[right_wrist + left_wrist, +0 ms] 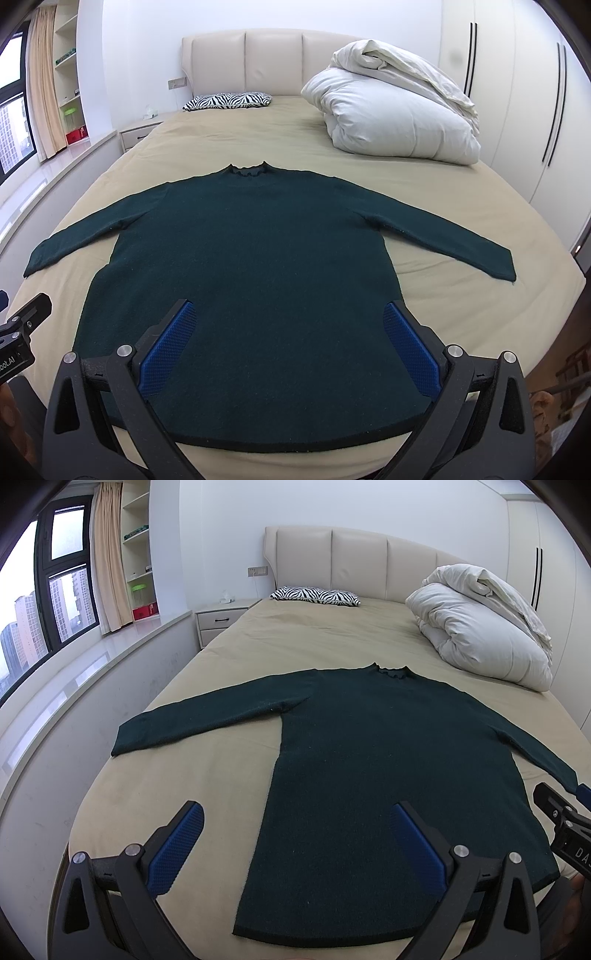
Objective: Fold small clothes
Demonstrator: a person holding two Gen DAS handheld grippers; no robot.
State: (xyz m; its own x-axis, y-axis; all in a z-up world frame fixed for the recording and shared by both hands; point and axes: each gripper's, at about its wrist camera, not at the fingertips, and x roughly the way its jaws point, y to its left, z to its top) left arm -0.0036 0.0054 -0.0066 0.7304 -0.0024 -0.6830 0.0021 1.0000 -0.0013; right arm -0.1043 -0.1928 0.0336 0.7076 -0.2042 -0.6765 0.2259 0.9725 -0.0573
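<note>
A dark green long-sleeved sweater (376, 760) lies flat on the beige bed (207, 782), collar toward the headboard, both sleeves spread out sideways. It also shows in the right wrist view (258, 266). My left gripper (299, 812) is open and empty, above the sweater's lower left edge near the hem. My right gripper (288, 314) is open and empty, above the middle of the sweater's lower part. The right gripper's tip shows at the right edge of the left wrist view (561, 812), by the right cuff. The left gripper's body shows at the left edge of the right wrist view (22, 332).
A rolled white duvet (484, 627) lies at the bed's far right. A zebra-print pillow (316, 596) lies by the padded headboard (354, 561). A nightstand (218, 622) and a window ledge (74, 686) are left of the bed. White wardrobe doors (524, 96) stand on the right.
</note>
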